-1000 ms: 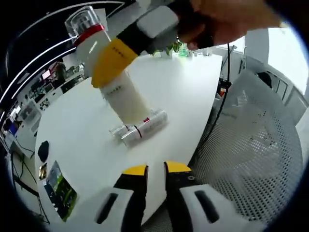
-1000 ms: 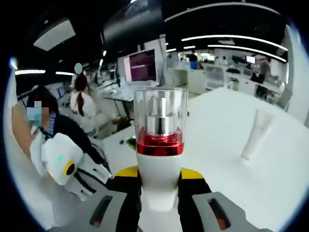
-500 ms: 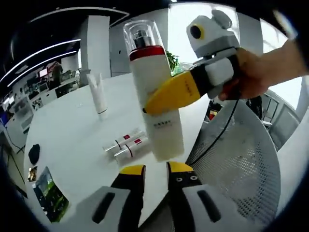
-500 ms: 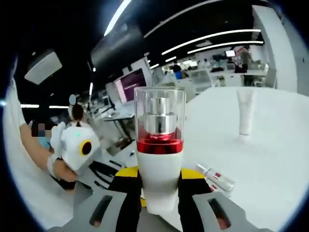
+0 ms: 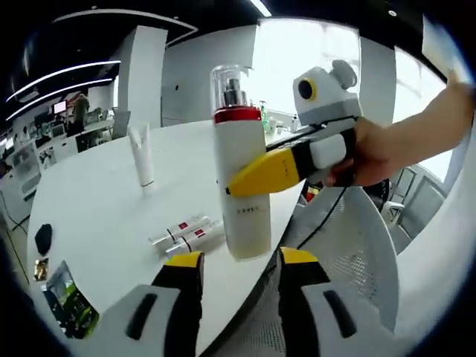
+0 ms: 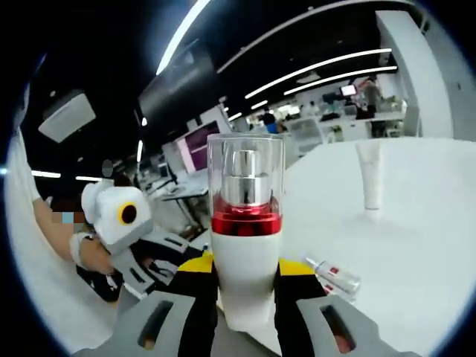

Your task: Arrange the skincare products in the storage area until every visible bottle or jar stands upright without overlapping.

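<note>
The right tool (image 6: 244, 277) is clamped on a tall white bottle (image 5: 242, 167) with a red band and clear cap. In the left gripper view the bottle stands upright in the middle of the frame, at the near edge of the white worktop (image 5: 104, 208). The left tool (image 5: 236, 269) sits at the bottom, jaws wide, with nothing between them. 2 small tubes (image 5: 186, 233) lie flat left of the bottle. A white tube (image 5: 140, 156) stands at the upper left.
</note>
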`<move>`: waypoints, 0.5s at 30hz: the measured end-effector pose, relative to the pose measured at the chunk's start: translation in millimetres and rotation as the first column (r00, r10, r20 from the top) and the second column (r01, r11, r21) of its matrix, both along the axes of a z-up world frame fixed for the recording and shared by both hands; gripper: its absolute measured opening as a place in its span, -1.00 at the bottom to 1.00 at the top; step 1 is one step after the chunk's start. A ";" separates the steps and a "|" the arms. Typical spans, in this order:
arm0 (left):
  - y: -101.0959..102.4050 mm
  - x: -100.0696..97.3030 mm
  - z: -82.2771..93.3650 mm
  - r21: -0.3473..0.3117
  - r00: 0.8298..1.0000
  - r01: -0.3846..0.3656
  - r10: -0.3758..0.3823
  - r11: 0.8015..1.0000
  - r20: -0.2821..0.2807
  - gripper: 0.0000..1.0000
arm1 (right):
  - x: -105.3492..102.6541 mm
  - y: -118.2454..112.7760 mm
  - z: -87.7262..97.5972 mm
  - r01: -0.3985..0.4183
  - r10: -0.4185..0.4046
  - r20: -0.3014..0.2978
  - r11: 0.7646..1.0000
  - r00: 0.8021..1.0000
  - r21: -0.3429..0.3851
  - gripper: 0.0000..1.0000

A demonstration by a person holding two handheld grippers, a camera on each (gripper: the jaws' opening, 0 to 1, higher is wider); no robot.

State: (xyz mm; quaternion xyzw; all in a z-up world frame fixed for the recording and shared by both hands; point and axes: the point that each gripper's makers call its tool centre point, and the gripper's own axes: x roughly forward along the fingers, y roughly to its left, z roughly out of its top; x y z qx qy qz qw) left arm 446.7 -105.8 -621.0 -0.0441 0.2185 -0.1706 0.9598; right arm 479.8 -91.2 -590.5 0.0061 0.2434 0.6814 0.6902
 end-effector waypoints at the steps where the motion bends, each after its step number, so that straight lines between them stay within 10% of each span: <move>1: -4.7 1.8 4.9 -0.025 1.000 0.005 -0.004 1.000 0.020 -0.25 | -2.2 1.2 0.7 -0.007 0.007 0.003 1.000 1.000 -0.005 -0.55; 7: -18.9 -2.0 -1.0 -0.007 0.998 0.055 -0.055 0.998 -0.002 -0.02 | -14.7 3.8 7.6 -0.060 0.060 0.014 0.998 0.998 0.002 -0.54; 15: -22.7 0.4 23.8 -0.181 0.995 0.078 -0.064 0.980 0.080 0.08 | -46.9 4.9 27.5 -0.214 0.214 0.028 0.976 0.977 0.026 -0.54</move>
